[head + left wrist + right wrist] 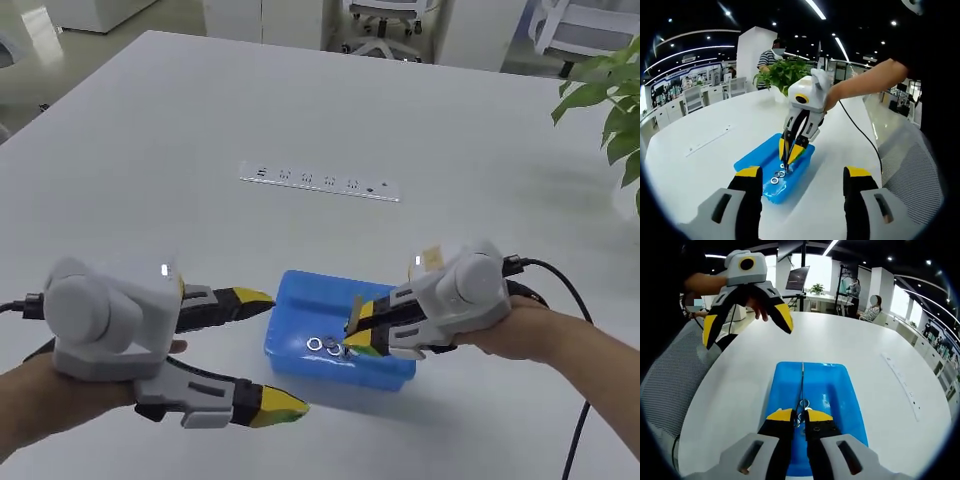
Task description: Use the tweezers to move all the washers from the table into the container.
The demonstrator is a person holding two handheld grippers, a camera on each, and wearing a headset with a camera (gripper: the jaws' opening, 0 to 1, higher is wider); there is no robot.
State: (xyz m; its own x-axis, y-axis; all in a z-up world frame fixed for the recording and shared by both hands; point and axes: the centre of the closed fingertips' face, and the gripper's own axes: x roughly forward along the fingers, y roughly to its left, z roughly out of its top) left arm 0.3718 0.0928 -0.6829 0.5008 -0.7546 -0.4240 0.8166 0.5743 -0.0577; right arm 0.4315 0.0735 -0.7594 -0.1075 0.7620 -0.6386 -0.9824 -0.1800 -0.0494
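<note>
A blue container (300,300) (757,156) (840,390) sits on the white table just in front of me, with several washers (328,347) (778,176) (804,403) lying in it. My right gripper (362,328) (799,416) hangs over the container's right side, shut on thin metal tweezers (356,305) (802,382) whose length runs above the container floor near the washers. It also appears in the left gripper view as the right gripper (791,151). My left gripper (272,350) (802,176) stands open at the container's left edge with nothing between its jaws.
A white power strip (320,182) (709,141) (902,385) lies further back on the table. A green plant (612,95) (785,75) stands at the far right. A black cable (575,300) trails from the right gripper. Office chairs stand beyond the far edge.
</note>
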